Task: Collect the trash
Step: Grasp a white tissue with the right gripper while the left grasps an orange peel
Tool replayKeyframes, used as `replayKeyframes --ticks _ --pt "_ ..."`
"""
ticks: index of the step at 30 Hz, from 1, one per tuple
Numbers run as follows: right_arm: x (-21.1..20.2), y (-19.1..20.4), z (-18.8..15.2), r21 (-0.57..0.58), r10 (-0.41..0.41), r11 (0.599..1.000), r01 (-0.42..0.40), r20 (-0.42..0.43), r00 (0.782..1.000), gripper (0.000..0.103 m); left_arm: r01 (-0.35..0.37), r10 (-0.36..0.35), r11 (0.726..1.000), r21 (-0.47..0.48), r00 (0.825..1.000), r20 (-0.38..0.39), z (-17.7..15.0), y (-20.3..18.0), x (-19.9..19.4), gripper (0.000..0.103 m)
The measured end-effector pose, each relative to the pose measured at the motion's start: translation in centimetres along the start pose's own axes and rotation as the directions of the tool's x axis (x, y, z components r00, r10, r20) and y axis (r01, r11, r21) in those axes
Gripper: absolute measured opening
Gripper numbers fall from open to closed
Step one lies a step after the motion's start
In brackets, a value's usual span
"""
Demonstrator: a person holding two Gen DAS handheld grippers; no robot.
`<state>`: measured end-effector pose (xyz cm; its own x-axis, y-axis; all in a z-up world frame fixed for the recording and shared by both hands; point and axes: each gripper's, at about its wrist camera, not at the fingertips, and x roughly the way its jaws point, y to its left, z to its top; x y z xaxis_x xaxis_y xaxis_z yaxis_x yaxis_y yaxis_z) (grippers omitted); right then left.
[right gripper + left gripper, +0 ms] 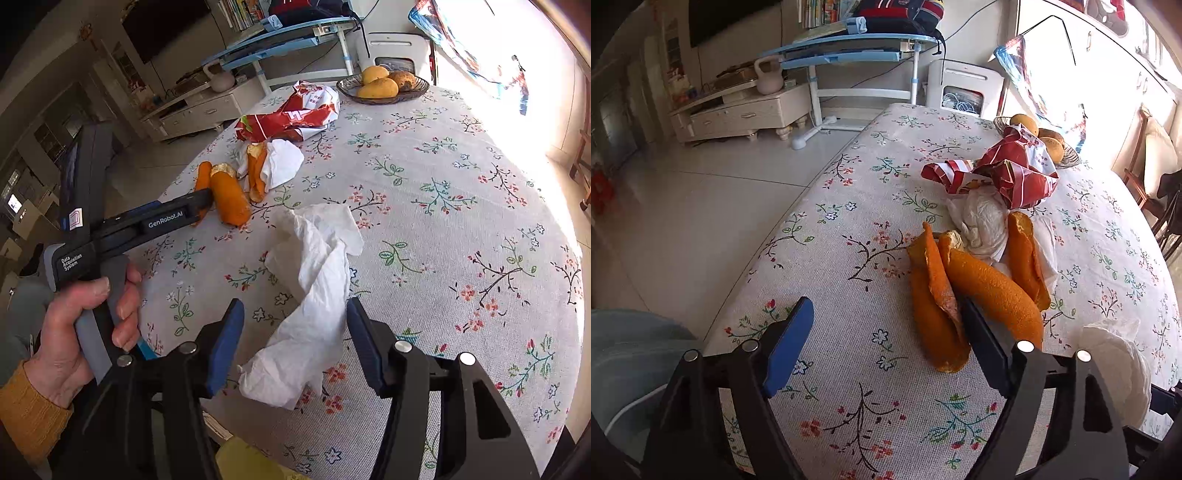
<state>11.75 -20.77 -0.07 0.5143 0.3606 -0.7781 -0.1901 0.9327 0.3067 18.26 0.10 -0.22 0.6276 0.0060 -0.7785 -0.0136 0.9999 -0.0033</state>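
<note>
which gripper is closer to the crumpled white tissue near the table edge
Right. The right gripper is open with the crumpled white tissue between its fingers. The left gripper is open farther off, at the orange peels.

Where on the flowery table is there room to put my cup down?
Bare cloth lies right of the crumpled tissue, toward the sunny edge, below the fruit basket. It is crowded around the orange peels and red wrapper.
</note>
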Motion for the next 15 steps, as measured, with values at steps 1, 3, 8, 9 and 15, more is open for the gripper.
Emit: replayKeyframes --ticks 1,3,8,9,15 --pt "0.1 0.0 0.1 0.004 -0.003 1.0 0.003 0.009 1.0 0.056 -0.002 0.002 1.0 0.003 1.0 0.006 0.0 -0.1 0.0 0.072" --pt "0.1 -0.1 0.3 0.003 -0.018 1.0 0.017 0.029 0.999 0.056 0.004 -0.004 1.0 0.026 1.0 0.008 0.1 -0.5 0.2 0.059" --pt "0.8 -1.2 0.3 0.037 -0.011 0.999 0.01 0.022 1.0 0.021 0.036 -0.037 0.998 0.05 0.999 0.022 -0.3 -0.9 -0.3 0.02" --pt "0.7 -1.4 0.2 0.047 -0.007 0.999 0.006 0.025 1.0 0.017 0.055 -0.056 0.998 0.037 0.998 0.023 -0.5 -0.7 -0.6 0.019" --pt "0.0 -1.2 -0.1 0.041 -0.001 0.999 -0.001 0.05 0.999 0.012 0.134 -0.134 0.991 0.008 0.989 0.067 -2.3 0.2 -3.1 0.018"
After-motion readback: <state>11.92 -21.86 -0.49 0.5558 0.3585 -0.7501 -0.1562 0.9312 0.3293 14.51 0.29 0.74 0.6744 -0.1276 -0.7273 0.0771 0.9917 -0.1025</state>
